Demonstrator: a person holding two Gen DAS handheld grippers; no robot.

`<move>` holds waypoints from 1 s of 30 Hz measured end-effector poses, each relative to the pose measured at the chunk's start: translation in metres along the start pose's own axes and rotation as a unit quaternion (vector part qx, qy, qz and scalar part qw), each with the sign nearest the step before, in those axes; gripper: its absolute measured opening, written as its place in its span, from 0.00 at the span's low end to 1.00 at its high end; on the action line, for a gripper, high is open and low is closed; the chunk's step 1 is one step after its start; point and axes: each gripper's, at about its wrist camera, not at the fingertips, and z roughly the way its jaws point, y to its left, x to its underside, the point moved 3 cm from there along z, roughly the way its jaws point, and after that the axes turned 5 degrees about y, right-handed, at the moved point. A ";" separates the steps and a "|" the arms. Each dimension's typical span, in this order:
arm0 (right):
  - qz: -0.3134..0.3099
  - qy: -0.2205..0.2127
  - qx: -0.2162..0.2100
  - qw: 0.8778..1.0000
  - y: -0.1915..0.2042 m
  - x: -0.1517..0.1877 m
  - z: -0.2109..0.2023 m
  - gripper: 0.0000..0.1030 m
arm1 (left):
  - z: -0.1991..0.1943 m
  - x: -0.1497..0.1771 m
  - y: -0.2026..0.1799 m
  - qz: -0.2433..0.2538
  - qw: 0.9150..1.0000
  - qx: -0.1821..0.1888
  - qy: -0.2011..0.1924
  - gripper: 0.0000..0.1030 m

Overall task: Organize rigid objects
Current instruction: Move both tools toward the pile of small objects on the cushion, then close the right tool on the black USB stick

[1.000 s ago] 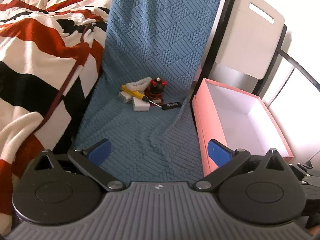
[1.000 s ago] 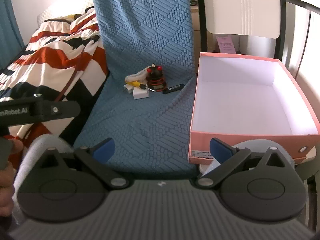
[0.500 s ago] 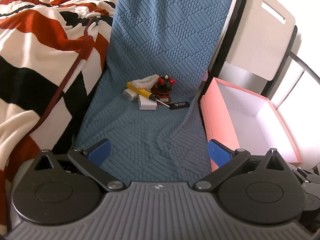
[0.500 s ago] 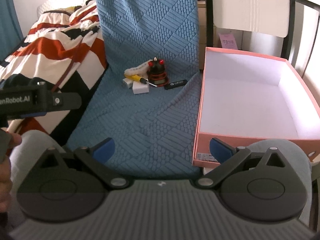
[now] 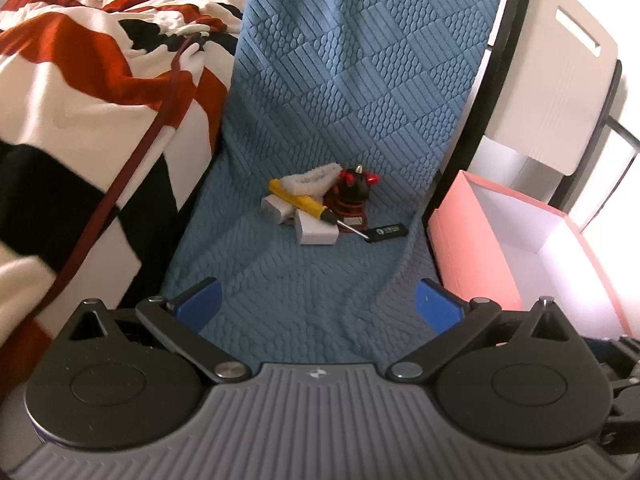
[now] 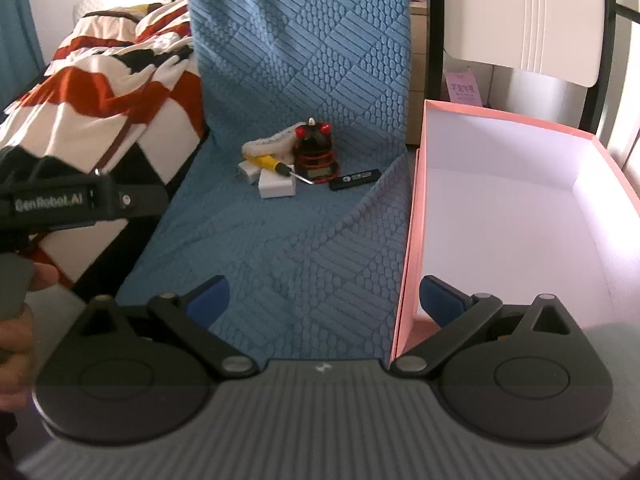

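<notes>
A small pile lies on the blue quilted cover [image 5: 320, 272]: a yellow-handled screwdriver [image 5: 300, 201] [image 6: 267, 161], two white blocks [image 5: 316, 230] [image 6: 277, 188], a white fuzzy piece [image 5: 310, 179], a black-and-red gadget [image 5: 352, 196] [image 6: 315, 152] and a black stick [image 5: 387, 233] [image 6: 354, 179]. An empty pink box [image 5: 472, 248] [image 6: 412, 216] stands to the right. My left gripper [image 5: 318, 304] is open and empty, short of the pile. My right gripper [image 6: 324, 300] is open and empty, its right finger over the box's near left corner.
A striped red, white and black blanket [image 5: 80, 100] [image 6: 108, 92] covers the bed at left. A white chair back [image 5: 552, 80] [image 6: 528, 12] on a black frame rises behind the box. The left gripper's body [image 6: 60, 204] shows at the left of the right wrist view.
Both grippers have moved forward toward the pile, which looks larger now. The right gripper's right finger has come over the box's near corner. Both stay open.
</notes>
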 end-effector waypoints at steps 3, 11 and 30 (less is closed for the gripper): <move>0.001 -0.007 0.009 1.000 -0.003 -0.009 0.009 1.00 | 0.020 -0.008 0.007 -0.007 1.000 -0.002 0.005 1.00; -0.013 -0.015 -0.004 1.000 -0.006 -0.041 0.033 1.00 | 0.063 -0.013 0.014 -0.006 1.000 -0.006 0.017 1.00; 0.019 0.028 -0.077 0.997 -0.029 -0.125 0.131 0.76 | 0.138 -0.024 0.009 -0.029 0.998 0.020 0.051 1.00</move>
